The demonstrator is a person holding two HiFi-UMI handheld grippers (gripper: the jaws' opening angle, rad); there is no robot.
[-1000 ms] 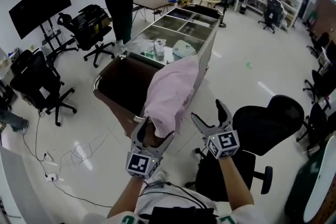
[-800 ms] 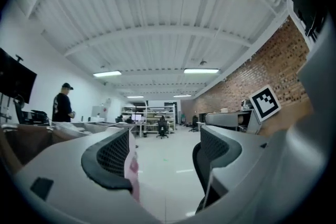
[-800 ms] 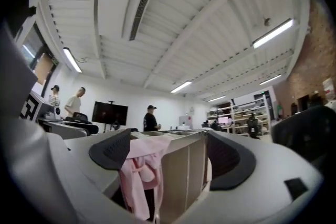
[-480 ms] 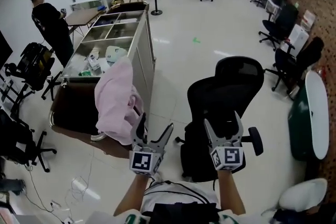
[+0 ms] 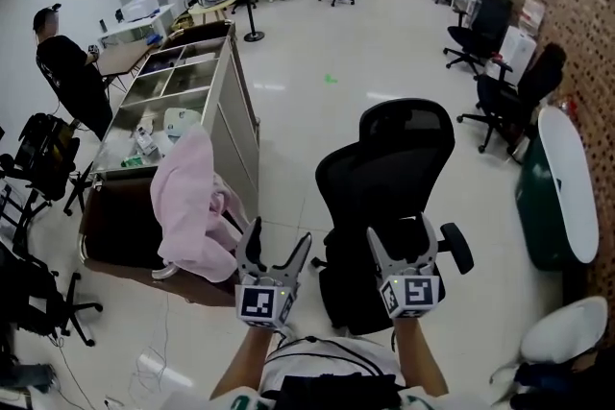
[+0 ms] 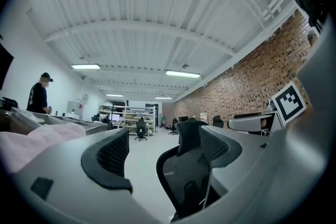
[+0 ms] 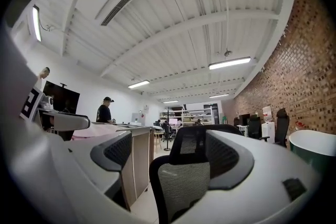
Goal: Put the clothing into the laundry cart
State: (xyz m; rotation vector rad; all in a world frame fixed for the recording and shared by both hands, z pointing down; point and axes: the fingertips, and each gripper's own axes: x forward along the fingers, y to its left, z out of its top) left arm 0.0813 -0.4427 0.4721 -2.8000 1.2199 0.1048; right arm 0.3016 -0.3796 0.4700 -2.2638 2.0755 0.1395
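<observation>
A pink garment [image 5: 192,206] hangs over the near rim of the dark laundry cart [image 5: 120,228], partly inside and partly down its outer side. To its right, my left gripper [image 5: 277,250] stands open and empty, clear of the cloth. My right gripper [image 5: 402,240] is also open and empty, in front of a black office chair [image 5: 384,192]. The left gripper view shows the pink garment [image 6: 31,141] at the far left and the chair [image 6: 184,176] between the open jaws. In the right gripper view the chair [image 7: 184,186] fills the gap between the open jaws.
A long steel unit with compartments [image 5: 178,82] runs away behind the cart. A person in black [image 5: 67,82] stands at its far left. Office chairs [image 5: 43,158] crowd the left side, and a green-sided table [image 5: 553,187] stands at the right. Cables lie on the floor.
The left gripper has let go of the pink garment, which now lies lower over the cart's rim. Both grippers have drawn back to the right, toward the black chair.
</observation>
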